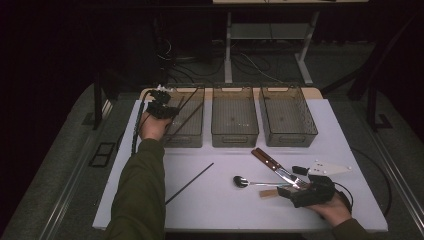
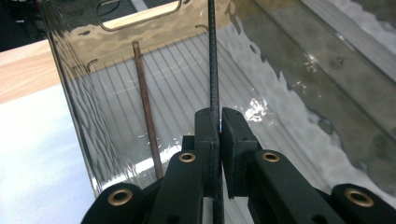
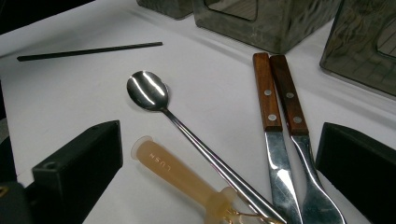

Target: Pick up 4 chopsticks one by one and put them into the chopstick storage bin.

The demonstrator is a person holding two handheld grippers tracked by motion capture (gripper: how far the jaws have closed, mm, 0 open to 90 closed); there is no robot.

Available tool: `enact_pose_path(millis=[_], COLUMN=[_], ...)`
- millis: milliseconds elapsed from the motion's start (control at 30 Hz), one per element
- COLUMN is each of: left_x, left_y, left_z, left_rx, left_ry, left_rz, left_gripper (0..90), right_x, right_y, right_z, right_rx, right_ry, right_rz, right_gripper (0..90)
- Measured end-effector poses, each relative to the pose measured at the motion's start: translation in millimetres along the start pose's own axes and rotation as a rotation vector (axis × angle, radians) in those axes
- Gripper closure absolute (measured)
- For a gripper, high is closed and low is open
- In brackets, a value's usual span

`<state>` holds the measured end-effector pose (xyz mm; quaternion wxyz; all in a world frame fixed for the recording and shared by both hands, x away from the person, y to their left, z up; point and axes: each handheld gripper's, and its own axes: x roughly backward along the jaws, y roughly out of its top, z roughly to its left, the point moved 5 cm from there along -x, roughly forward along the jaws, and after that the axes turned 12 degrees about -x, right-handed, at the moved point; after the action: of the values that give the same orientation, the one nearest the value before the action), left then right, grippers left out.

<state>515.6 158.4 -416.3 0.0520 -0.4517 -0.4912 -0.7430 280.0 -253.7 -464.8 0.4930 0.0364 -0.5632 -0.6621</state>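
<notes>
High view, my left gripper (image 1: pixel 164 107): upper left of frame, over the leftmost bin (image 1: pixel 196 137), pinching a black chopstick (image 1: pixel 186 120) that slants down into it.
High view, my right gripper (image 1: pixel 306 192): lower right, resting by the cutlery.
High view, table (image 1: pixel 225 205): second black chopstick (image 1: pixel 190 183) lies at centre-left.
Left gripper view: jaws pressed onto the black chopstick (image 2: pixel 214 70), centre frame; a brown chopstick (image 2: pixel 147 112) lies in the bin, left of centre.
Right gripper view: jaws spread wide, nothing between the pads; spoon (image 3: pixel 196 140) centre, two wood-handled knives (image 3: pixel 280 112) right, a pale plastic handle (image 3: pixel 182 179) at lower centre.
</notes>
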Motion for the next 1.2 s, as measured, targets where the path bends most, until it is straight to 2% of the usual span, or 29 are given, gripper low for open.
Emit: enact_pose_path(millis=[67,133,233,533,633,867,1200], left_x=[-2.6,-2.3,-0.5,15.5,24.4,42.8,65.1], left_y=[-1.4,-0.2,2.8,10.2,10.8,6.0,-4.0], left_z=[0.8,0.7,-2.7,-13.8,-17.2,-26.3,-48.1], left_rx=[0.009,0.017,-0.007,-0.066,-0.062,-0.108,-0.139], left_ry=[0.024,0.033,0.026,-0.001,-0.025,-0.050,-0.104], left_rz=[0.017,0.001,-0.009,-0.054,-0.079,-0.092,-0.138], left_gripper=[84.6,71.3,63.6,50.5,47.6,43.7,36.5], right_x=[0.1,0.2,0.2,-0.2,-0.4,-0.4,-1.0], right_y=[0.1,0.1,0.1,0.1,0.2,0.1,-0.2], right_z=[0.1,-0.1,0.1,0.5,0.3,0.6,0.2], right_rx=[-0.003,-0.003,-0.003,0.002,0.004,0.005,0.005], right_ry=[0.001,0.002,0.002,-0.002,-0.002,-0.005,-0.009], right_rz=[0.000,0.000,-0.001,0.001,0.002,0.002,0.006], right_gripper=[0.5,0.5,0.5,0.5,0.5,0.5,0.5])
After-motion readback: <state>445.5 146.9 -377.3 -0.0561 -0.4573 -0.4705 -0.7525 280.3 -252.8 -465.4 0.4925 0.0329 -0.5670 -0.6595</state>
